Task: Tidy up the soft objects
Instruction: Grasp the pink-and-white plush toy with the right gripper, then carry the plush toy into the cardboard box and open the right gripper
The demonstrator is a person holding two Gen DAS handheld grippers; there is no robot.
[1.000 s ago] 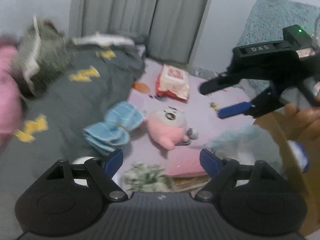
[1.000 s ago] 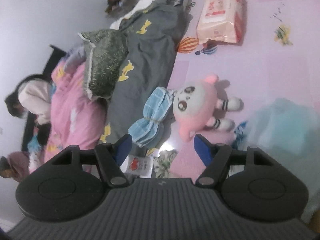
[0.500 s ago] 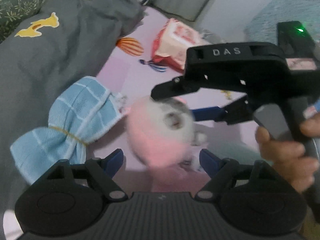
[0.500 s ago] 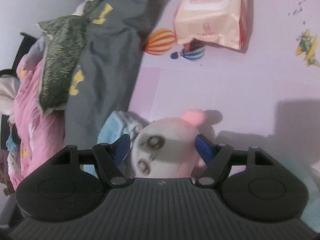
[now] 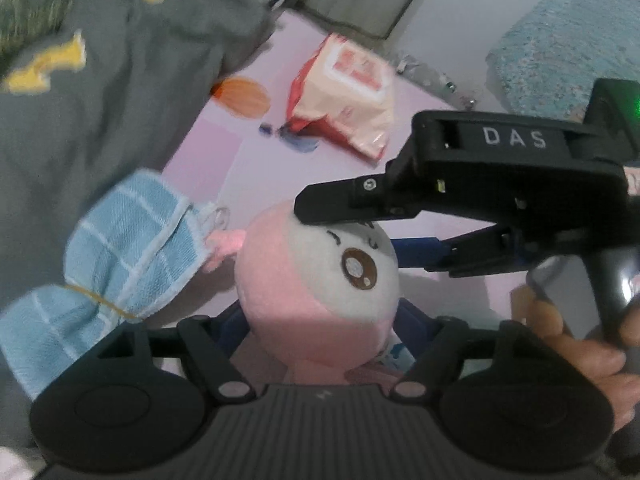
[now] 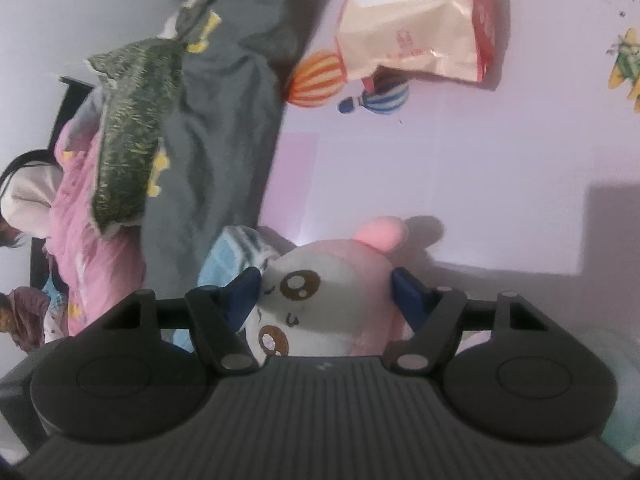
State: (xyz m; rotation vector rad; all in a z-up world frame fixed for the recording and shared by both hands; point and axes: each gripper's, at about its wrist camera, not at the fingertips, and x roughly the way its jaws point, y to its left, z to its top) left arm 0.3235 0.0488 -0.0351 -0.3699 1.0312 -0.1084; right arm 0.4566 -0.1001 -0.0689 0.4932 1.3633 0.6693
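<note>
While both tools straddle the one toy, these are my notes, with every place reckoned from the plush toy point(image 5: 316, 280).

Toy's place: it lies on the lilac play mat point(image 6: 480, 184), face up, its head between the fingers of both tools.

Left gripper point(image 5: 316, 328): its jaws have just been closing, and the blue pads now sit at either side of the toy's lower body; I cannot tell whether they press yet.

Right gripper point(image 6: 326, 292): the jaws flank the round head, pads right against the pile; from the left view one finger lies over the crown and the other under the cheek. I cannot tell whether this is a firm pinch.

Handling: I judge the toy light, stuffed and very yielding, so the pads will sink in before they bite; fuzzy, not slippery, not fragile.

Where to hold: the head is the widest, firmest bulk; the pink ear point(image 6: 380, 234) or thin limbs would let it dangle and swing.

Neighbour: a blue checked cloth point(image 5: 120, 264), tied round the middle, touches the toy's side and could be dragged along.

Beyond the toy: a wipes packet point(image 6: 420, 20) lies well apart on the mat.

Beside the cloth: a grey blanket point(image 5: 100, 112) with yellow figures, heaped.

Room: curtains and a pale wall beyond the packet; a person sits at the far edge past the blanket.
</note>
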